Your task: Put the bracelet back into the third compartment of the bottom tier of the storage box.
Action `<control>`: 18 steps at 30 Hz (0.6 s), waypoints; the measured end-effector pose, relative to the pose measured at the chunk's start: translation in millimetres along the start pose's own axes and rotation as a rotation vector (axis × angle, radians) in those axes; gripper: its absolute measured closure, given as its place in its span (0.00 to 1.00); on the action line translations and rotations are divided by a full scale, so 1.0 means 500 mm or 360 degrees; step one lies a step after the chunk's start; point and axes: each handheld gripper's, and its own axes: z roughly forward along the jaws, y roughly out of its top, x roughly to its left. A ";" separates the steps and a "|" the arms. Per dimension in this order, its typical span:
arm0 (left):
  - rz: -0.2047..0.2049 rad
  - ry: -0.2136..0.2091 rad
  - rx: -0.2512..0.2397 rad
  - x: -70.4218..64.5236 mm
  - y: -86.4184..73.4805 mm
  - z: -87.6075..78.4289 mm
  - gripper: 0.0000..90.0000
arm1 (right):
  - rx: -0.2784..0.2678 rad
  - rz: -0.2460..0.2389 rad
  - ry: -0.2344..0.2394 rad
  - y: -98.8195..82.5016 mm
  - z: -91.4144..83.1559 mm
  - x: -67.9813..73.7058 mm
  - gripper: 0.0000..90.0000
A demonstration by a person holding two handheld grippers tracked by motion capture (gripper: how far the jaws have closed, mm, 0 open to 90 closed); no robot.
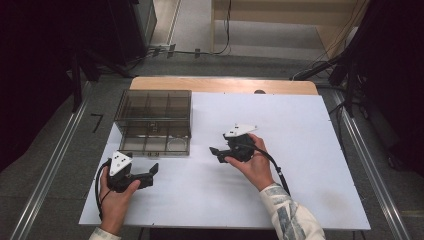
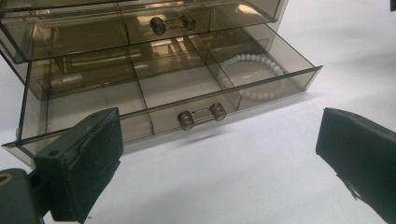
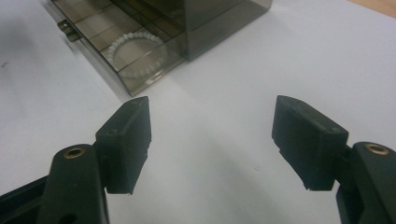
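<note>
- The smoky clear drawer box [image 1: 153, 121] stands at the far left of the white worktop [image 1: 300, 190]. Its bottom drawer [image 2: 177, 93] is pulled out, and a white bead bracelet [image 2: 252, 74] lies in the drawer's right-hand compartment.
- Left tongs [image 1: 155, 169] are spread and empty, just in front of the drawer.
- Right tongs [image 1: 215, 151] are spread too, pinching nothing, near the drawer's right corner.
- The plastic looks light, stiff and slippery; likely it slides if pushed hard.
- The best hold is probably the small bar handle [image 2: 201, 116]; steady the box meanwhile.
</note>
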 end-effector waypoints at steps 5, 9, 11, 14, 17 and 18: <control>0.0001 -0.0003 0.0000 0.001 0.000 -0.002 0.01 | -0.0011 0.0021 -0.0016 -0.014 -0.018 -0.014 0.30; 0.0001 -0.0002 -0.0001 0.001 -0.001 -0.001 0.01 | -0.0018 0.0029 -0.0048 -0.030 -0.037 -0.025 0.30; 0.0000 -0.0001 -0.0001 0.000 -0.001 -0.001 0.01 | -0.0018 0.0032 -0.0061 -0.035 -0.045 -0.028 0.30; 0.0003 -0.0001 -0.0002 -0.001 0.000 0.000 0.01 | -0.0024 0.0042 -0.0071 -0.042 -0.057 -0.034 0.30; 0.0004 0.0000 0.0000 -0.002 0.000 0.000 0.01 | -0.0030 0.0052 -0.0085 -0.048 -0.064 -0.040 0.29; 0.0002 0.0000 -0.0002 -0.002 -0.001 -0.001 0.01 | -0.0035 0.0057 -0.0088 -0.050 -0.067 -0.043 0.29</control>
